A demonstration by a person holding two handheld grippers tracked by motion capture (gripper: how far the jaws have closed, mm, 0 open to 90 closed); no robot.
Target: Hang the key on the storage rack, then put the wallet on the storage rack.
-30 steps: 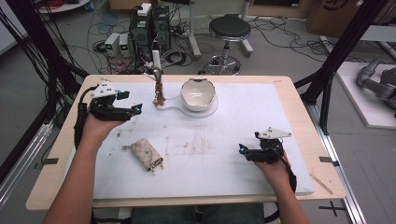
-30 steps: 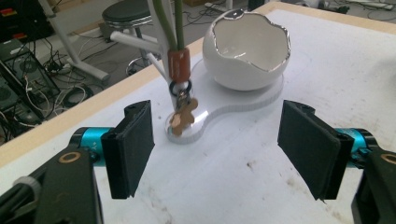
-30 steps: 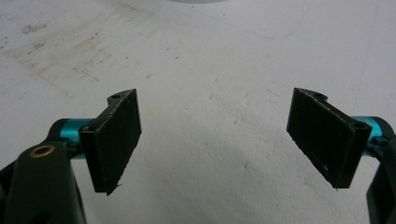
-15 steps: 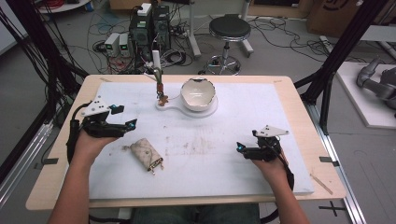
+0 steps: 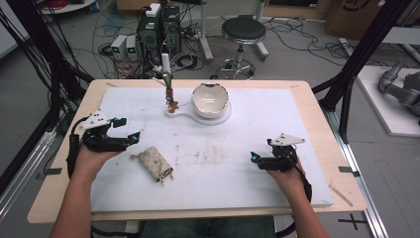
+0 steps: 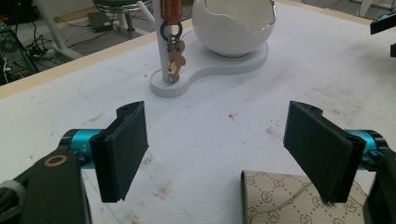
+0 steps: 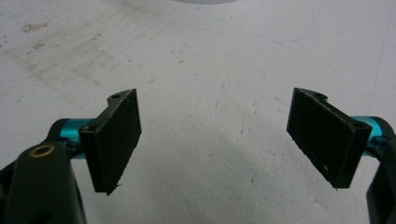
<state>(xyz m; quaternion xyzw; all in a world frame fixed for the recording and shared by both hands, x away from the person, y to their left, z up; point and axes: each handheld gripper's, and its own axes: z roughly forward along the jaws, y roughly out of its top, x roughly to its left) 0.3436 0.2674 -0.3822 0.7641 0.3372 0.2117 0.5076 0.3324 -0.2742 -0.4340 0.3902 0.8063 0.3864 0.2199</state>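
- desk (image 5: 307, 124): wooden top under a stained white mat, carries everything.
- white stand (image 5: 218, 115): far middle of the mat, holds an egg-shaped white bowl (image 5: 210, 98) with a jagged rim and, on its small lobe, a post with a hung keychain (image 5: 171, 101). Well apart from both claws.
- left claw (image 5: 130, 133): at the mat's left side, pointing right toward the pouch. Jaws have just been opening and stand wide; nothing between the pads, nothing held.
- right claw (image 5: 253, 157): right of centre, low over bare mat, jaws wide apart too, holding nothing.
- beige monogram pouch (image 5: 154, 163): the thing being gone for, lying flat on the mat front-left of centre, metal clasp end toward the person. In the left gripper view it sits (image 6: 289, 200) just under and in front of the right-hand jaw, off to that side, not centred in the gap.
- Risks, my read:
  - Pouch is off-centre to the left claw; closing from here would likely catch one corner or push it away.
  - It lies flat and thin, so pads may scrape the mat and slide over it instead of gripping.
  - Soft fabric could fold or droop on a lift; the loose clasp may swing.
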